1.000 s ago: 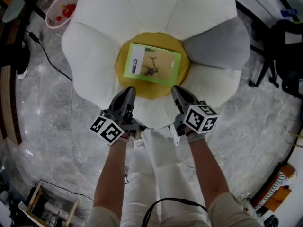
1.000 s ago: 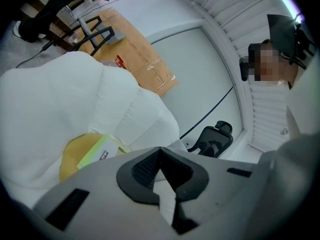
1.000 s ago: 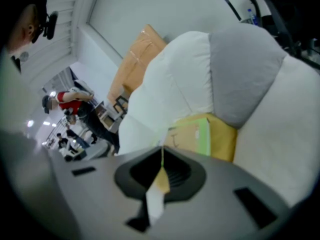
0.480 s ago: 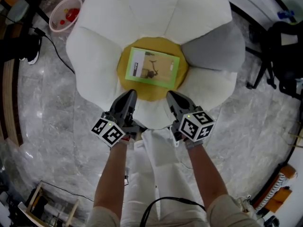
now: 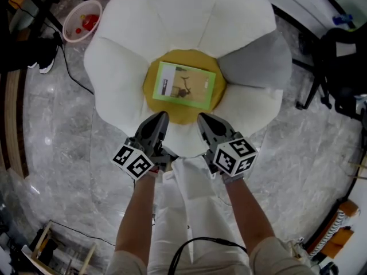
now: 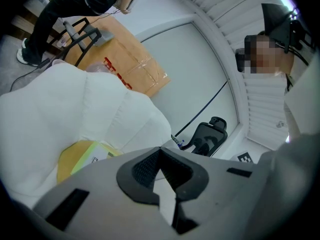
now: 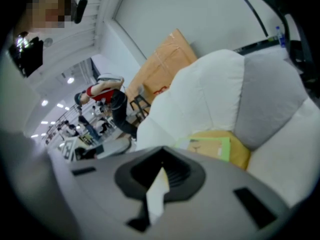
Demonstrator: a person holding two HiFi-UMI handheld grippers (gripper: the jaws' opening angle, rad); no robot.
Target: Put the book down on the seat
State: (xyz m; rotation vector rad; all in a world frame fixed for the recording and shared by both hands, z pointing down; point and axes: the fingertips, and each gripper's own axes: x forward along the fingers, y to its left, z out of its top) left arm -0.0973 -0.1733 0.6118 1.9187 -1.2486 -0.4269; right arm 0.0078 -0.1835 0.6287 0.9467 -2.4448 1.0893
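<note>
Lower centre of the head view: my left gripper [image 5: 161, 117] and right gripper [image 5: 202, 119] hover over the near white petal of the flower-shaped seat [image 5: 172, 16]. Both have their jaws pressed together with nothing between them. Compared with a second ago, the right gripper sits closer to the left one and its marker cube has rolled. Beyond, mid-frame, the green-bordered book [image 5: 184, 85] lies flat on the seat's yellow centre [image 5: 150, 93], where it lay before, apart from both grippers.
</note>
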